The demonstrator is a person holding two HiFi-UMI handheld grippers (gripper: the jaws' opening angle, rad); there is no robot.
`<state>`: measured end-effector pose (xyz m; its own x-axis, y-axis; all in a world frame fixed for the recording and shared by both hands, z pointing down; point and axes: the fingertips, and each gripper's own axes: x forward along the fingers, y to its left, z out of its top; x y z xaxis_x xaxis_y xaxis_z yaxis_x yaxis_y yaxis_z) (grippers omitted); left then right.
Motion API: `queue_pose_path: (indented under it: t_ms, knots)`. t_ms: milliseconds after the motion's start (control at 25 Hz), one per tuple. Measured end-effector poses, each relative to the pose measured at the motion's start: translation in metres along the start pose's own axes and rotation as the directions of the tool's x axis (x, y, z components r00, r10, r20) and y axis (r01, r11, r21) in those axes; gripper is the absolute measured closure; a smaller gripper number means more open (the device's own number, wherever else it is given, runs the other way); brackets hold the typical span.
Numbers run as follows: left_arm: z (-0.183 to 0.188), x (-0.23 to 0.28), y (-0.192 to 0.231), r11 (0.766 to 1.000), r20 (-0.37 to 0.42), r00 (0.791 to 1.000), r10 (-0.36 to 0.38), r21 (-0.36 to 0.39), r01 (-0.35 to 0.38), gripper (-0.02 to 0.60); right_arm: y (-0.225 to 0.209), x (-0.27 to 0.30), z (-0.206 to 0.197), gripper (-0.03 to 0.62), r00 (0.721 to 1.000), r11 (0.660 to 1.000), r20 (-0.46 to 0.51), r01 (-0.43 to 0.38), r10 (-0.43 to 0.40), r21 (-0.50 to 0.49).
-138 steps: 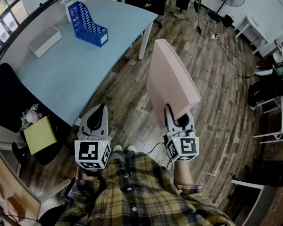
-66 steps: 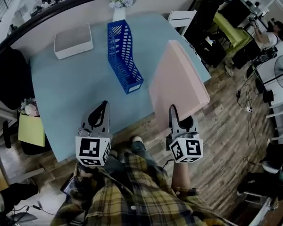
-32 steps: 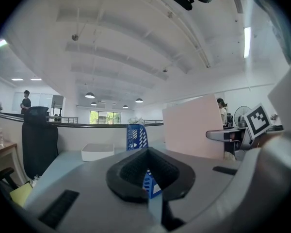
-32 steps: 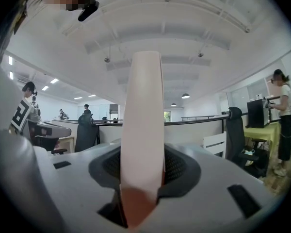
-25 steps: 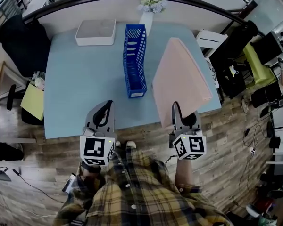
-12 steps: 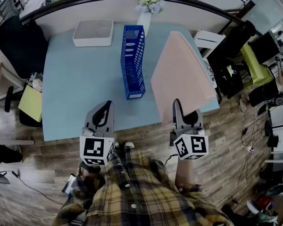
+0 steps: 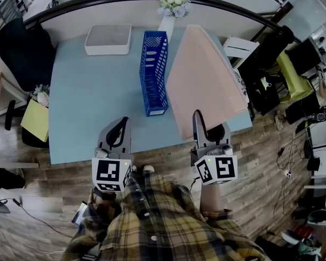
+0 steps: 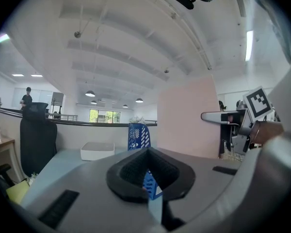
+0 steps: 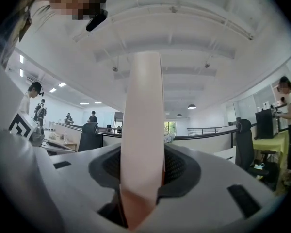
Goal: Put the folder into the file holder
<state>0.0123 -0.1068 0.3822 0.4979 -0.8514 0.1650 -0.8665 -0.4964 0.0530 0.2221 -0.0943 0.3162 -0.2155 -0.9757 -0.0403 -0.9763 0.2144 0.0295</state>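
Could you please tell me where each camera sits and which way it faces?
Head view: on the head, steeply down at the table, file holder, left gripper, right gripper, shirt.
Left gripper view: on that gripper, level across the table; right hand at right.
Right gripper view: along fingers shut on the folder; left marker cube at left.
Shared: file holder, in head and left gripper views.

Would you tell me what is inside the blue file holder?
Nothing shows inside the blue file holder, only its own perforated walls; its floor is hidden by them. The pink folder is outside, right of it.
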Motion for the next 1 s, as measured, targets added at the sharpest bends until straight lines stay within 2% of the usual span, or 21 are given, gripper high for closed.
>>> queue_pose_path:
  t_ms: [320, 560, 1000]
  knots:
    - [0.001, -0.007, 0.005, 1.000, 0.002, 1.000, 0.004, -0.001, -0.004, 0.592, 0.029, 0.017, 0.006, 0.428, 0.999, 0.999, 0.020, -0.043, 0.043, 0.005]
    - [-0.003, -0.012, 0.010, 1.000, -0.005, 1.000, 0.017, -0.002, -0.017, 0.592, 0.035, 0.032, -0.001, 0.428, 0.999, 0.999, 0.029, -0.037, 0.036, 0.038]
    - [-0.008, -0.013, 0.020, 0.999, -0.022, 0.999, 0.046, -0.018, -0.046, 0.592, 0.043, 0.065, -0.004, 0.428, 0.998, 0.999, 0.065, -0.019, 0.017, 0.034]
